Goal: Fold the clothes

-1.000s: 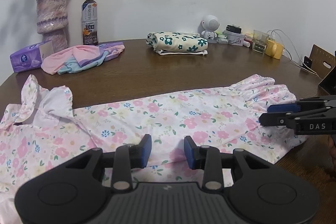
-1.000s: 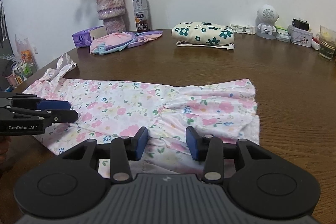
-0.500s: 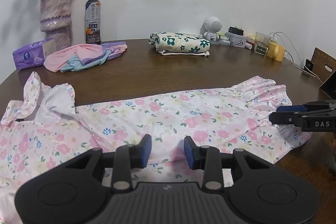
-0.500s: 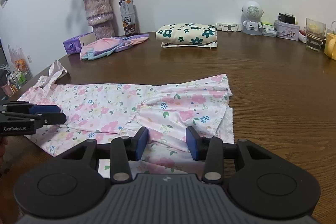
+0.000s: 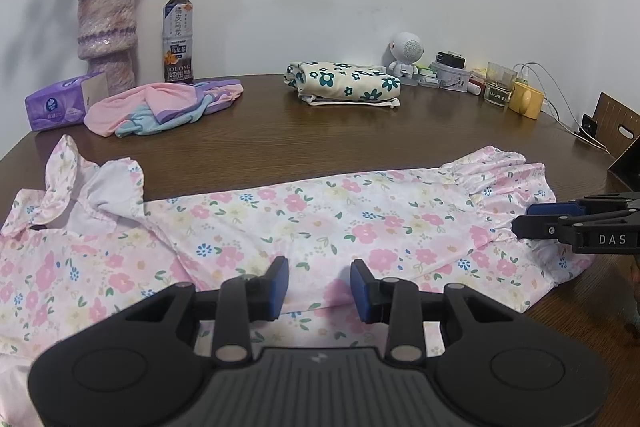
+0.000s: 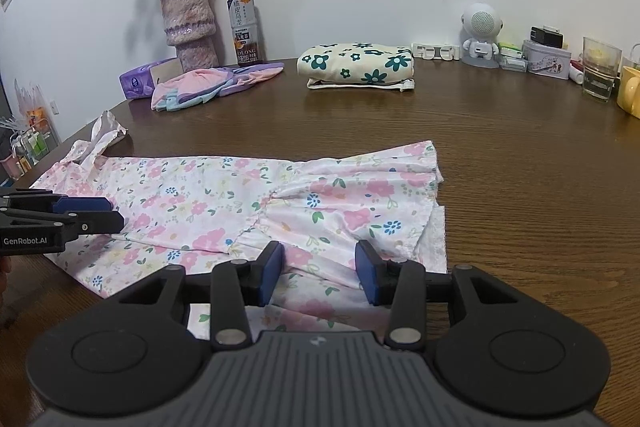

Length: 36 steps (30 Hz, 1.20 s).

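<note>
Only the left view shows the floral dress's (image 5: 320,223) sleeves; both tongs gape empty.

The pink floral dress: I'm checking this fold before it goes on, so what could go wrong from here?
The pink floral dress lies doubled with an under-layer showing along the hem, so layers may slip unevenly. Its near edge reaches the table edge and could slide off. Both grippers stand open.
</note>
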Tool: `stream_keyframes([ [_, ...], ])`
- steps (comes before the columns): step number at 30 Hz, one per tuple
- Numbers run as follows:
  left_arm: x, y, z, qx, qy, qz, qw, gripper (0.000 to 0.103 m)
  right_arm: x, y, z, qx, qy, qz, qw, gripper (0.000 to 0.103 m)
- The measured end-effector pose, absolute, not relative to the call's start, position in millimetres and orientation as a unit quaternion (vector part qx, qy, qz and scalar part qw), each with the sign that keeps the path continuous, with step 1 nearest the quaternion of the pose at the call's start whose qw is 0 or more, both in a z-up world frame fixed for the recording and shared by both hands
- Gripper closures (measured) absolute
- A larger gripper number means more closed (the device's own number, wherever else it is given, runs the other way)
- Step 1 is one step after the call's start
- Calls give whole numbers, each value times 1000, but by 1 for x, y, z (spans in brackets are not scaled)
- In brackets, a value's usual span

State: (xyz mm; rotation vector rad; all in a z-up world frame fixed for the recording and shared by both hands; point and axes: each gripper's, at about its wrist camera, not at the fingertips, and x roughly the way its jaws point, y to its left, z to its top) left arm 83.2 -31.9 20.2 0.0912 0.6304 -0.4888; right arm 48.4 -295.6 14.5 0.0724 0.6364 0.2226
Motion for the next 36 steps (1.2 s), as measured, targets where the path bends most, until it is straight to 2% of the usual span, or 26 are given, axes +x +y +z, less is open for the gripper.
stream_keyframes([
  [36,82,-33,20,49,307,-236,921,70,48,-294,15,32,312,111,943,60],
])
